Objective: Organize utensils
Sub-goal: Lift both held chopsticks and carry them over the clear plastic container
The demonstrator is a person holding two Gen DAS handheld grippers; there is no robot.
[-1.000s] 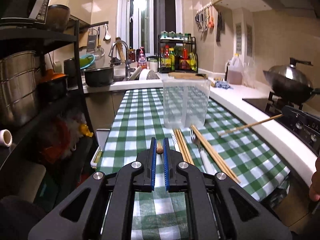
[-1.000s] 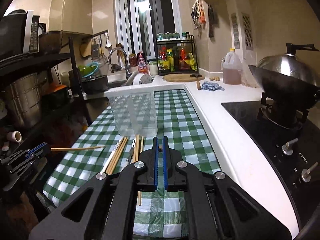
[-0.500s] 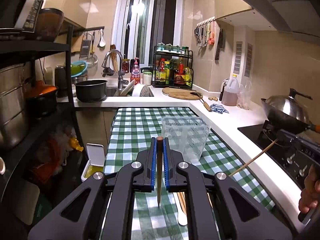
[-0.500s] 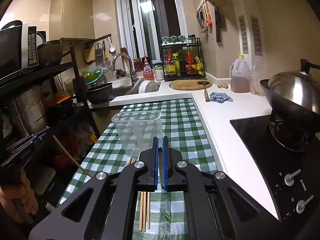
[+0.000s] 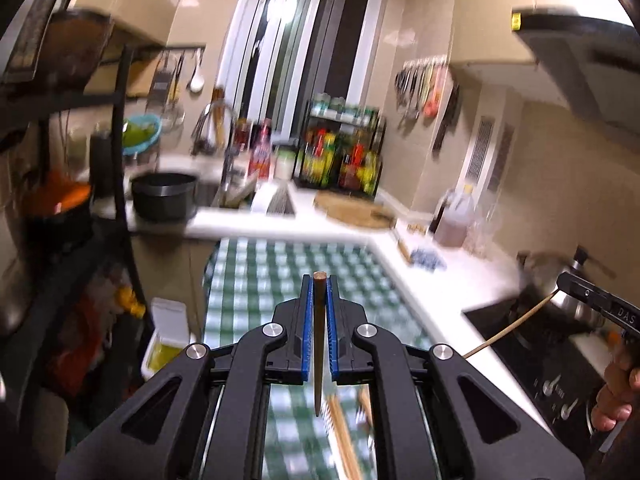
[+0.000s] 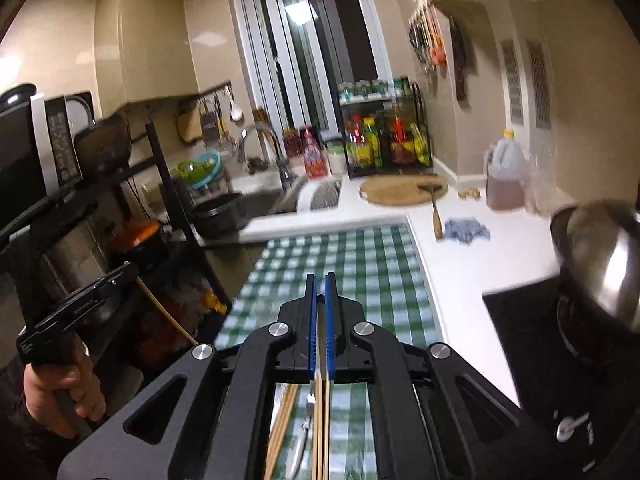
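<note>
My left gripper (image 5: 319, 280) is shut on a dark brown chopstick (image 5: 318, 360) that stands upright between the blue pads, high above the green checked cloth (image 5: 260, 280). My right gripper (image 6: 320, 279) is shut on a pale wooden chopstick (image 6: 320, 412), also steep. Each view shows the other gripper off to the side: the right gripper (image 5: 564, 283) with its pale chopstick (image 5: 512, 330) slanting down-left, the left gripper (image 6: 132, 272) with its chopstick (image 6: 168, 316) slanting down-right. Loose chopsticks (image 5: 344, 440) and a metal utensil (image 6: 300, 444) lie on the cloth below. The clear container is hidden from both views.
A black stove top (image 6: 560, 340) with a steel wok (image 6: 600, 248) is on the right. A dark shelf rack (image 5: 80, 240) with pots stands on the left. Sink, spice rack (image 6: 384, 140), cutting board (image 6: 400, 190) and oil jug (image 6: 506, 172) line the back counter.
Both grippers have risen well above the cloth, each with its chopstick, which swung from lying flat to steep. The clear container has dropped out of view below them.
</note>
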